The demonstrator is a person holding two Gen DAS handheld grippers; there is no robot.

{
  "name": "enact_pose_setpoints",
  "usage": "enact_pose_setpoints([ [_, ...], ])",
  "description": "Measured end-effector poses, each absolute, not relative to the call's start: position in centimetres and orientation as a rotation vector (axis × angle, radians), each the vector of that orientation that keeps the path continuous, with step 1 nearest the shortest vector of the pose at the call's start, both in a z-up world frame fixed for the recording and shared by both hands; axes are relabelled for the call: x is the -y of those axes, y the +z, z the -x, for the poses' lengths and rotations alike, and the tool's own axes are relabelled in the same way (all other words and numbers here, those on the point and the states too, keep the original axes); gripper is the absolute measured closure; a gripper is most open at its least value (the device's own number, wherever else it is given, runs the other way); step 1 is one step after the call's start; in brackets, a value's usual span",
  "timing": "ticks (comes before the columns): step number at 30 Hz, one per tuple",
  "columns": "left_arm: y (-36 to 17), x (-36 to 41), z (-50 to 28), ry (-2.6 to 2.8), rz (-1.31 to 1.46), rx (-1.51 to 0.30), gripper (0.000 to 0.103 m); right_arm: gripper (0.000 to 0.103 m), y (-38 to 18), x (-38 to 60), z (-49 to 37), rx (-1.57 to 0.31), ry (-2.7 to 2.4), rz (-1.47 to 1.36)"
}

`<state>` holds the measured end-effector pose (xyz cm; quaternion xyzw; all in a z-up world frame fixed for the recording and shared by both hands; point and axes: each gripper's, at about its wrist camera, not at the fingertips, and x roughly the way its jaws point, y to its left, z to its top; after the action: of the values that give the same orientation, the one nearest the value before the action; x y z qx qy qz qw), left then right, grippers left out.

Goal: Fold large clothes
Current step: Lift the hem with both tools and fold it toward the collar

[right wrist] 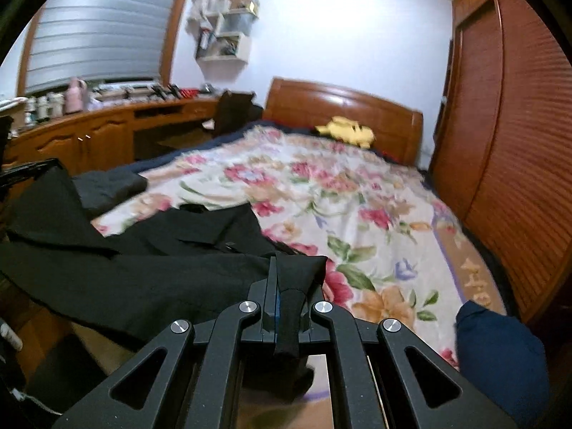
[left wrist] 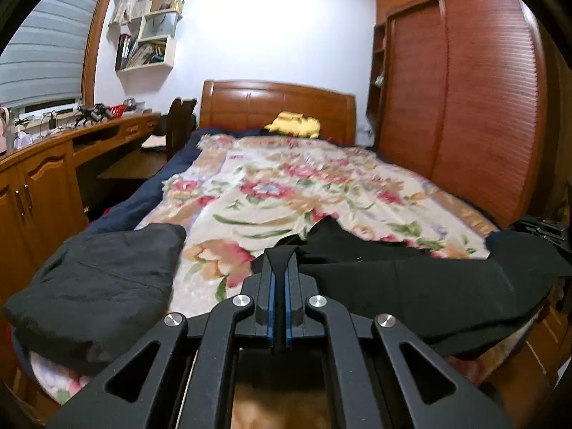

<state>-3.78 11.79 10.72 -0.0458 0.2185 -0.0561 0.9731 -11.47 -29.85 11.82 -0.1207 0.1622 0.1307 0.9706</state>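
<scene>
1. Two tools: the left tool (left wrist: pixel 280 250) and right tool (right wrist: pixel 286 268) are each clamped on an edge of one black garment (left wrist: pixel 411 286).
2. A second, dark grey garment (left wrist: pixel 100 279) lies folded at the bed's near left corner; one yellow item (left wrist: pixel 295 124) sits by the headboard (left wrist: pixel 279 105).
3. The floral cover (left wrist: pixel 286 186) is mostly bare towards the headboard; a wardrobe (left wrist: pixel 464 89) stands close on the right.
4. The black garment spans the bed's near edge, stretched between the tools, creased and overhanging.

L gripper (left wrist: pixel 280 261): jaws clamped tight on black fabric, pointing fwd, tilted slightly down. R gripper (right wrist: pixel 286 279): same, jaws pinched on fabric fold, angled slightly down.
</scene>
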Motion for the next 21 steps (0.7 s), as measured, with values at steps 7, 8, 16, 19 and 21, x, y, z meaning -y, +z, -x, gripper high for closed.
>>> enact_pose_setpoints([
  [7, 6.7, -11.9, -3.9, -0.092, 0.058, -0.55, 0.099, 0.1, 9.6, 28.2, 2.4, -0.437, 0.244, 0.213],
  [8, 6.0, -12.0, -5.2, -0.091, 0.061, -0.567, 0.099, 0.1, 9.4, 28.0, 1.3, -0.45, 0.236, 0.212],
  [16, 3.6, -12.0, -12.3, -0.065, 0.062, -0.637, 0.099, 0.1, 8.4, 25.3, -9.0, -0.53, 0.212, 0.21],
  [19, 3.1, -11.9, -15.0, -0.049, 0.052, -0.664, 0.099, 0.1, 8.5, 24.5, -12.0, -0.548, 0.201, 0.258],
  [21, 3.1, -11.4, -16.2, -0.036, 0.03, -0.666, 0.099, 0.1, 8.7, 24.2, -13.7, -0.554, 0.203, 0.271],
])
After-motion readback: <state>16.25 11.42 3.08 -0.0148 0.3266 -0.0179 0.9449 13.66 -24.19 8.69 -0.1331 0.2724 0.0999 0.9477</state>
